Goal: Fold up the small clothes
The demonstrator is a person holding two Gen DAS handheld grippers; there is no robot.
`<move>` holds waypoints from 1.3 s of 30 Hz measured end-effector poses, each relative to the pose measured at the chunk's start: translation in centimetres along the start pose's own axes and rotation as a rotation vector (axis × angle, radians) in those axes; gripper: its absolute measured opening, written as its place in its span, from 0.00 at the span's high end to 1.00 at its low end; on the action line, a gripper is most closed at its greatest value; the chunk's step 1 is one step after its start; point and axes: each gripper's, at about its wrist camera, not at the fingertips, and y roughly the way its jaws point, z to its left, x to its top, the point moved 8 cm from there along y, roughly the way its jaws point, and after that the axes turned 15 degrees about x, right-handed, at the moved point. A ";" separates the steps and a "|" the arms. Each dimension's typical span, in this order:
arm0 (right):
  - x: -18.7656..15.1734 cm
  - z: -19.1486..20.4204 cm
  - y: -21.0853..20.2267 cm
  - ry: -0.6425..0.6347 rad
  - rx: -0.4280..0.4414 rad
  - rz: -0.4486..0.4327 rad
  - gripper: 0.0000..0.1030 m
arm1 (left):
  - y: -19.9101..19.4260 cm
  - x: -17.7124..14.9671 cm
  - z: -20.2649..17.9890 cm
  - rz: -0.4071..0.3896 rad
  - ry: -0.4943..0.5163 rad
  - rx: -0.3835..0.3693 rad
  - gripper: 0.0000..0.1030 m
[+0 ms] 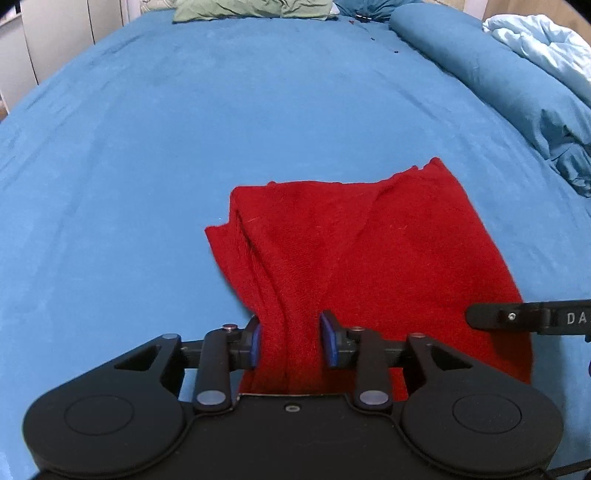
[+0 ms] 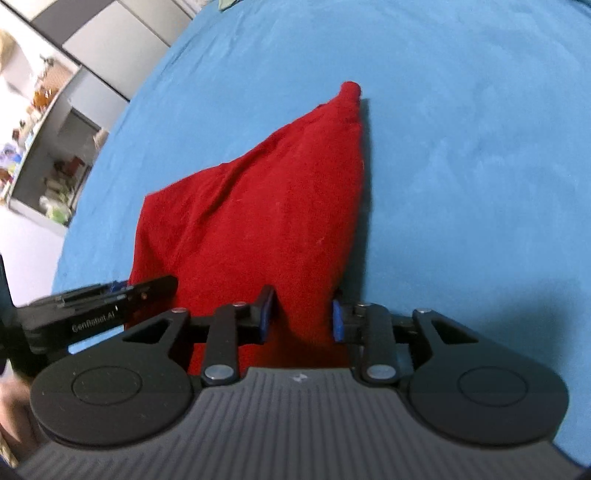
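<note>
The rumpled red knit garment (image 1: 354, 258) bunches between both grippers' spread fingers (image 1: 255, 343), folded over unevenly.

FREE: wide bare blue sheet (image 1: 147, 147) seen left and above centre | BLOCKED: rolled duvet (image 1: 480, 74) at upper right, green pillow (image 1: 251, 9) at top edge | CENTRE: occupied by red garment (image 1: 351, 240)

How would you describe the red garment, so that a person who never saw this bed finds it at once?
Look at the wide blue bed sheet. On its near part lies the red garment, a soft knitted piece folded over itself. It is the only red thing here; the green cloth and the pale blue duvet lie far away.
</note>
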 end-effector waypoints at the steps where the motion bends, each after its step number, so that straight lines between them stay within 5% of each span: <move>1: 0.0 -0.1 0.1 -0.001 0.006 -0.004 0.49 | 0.0 0.1 0.0 -0.006 0.001 0.006 0.58; 4: -0.1 -0.2 -0.6 -0.042 0.009 0.001 0.40 | -1.3 -0.6 0.0 -0.025 0.000 0.043 0.35; 6: 0.0 0.5 -1.3 -0.084 -0.016 0.003 0.23 | -2.4 -1.0 1.1 -0.055 0.001 0.069 0.22; 8: -0.1 1.1 -3.0 -0.137 -0.051 -0.045 0.02 | -3.2 -1.8 1.9 -0.079 0.004 0.072 0.19; 9: -0.4 1.2 -3.8 -0.162 -0.075 -0.070 0.01 | -3.1 -1.8 2.3 -0.080 0.009 0.074 0.19; 15: -2.8 -1.3 -3.6 -0.226 -0.188 -0.087 0.00 | -0.5 -4.2 3.4 -0.135 0.027 0.027 0.16; 22: -3.9 -1.1 -4.0 -0.282 -0.174 -0.222 0.00 | -1.7 -4.6 4.5 -0.255 -0.005 0.022 0.14; 32: -7.5 11.7 -16.8 -0.403 -0.165 -0.452 0.00 | -18.6 -5.3 7.5 -0.380 -0.102 0.090 0.00; 39: -14.8 17.7 -23.4 -0.455 -0.356 -0.452 0.00 | -28.6 -11.1 8.8 -0.445 -0.147 0.180 0.00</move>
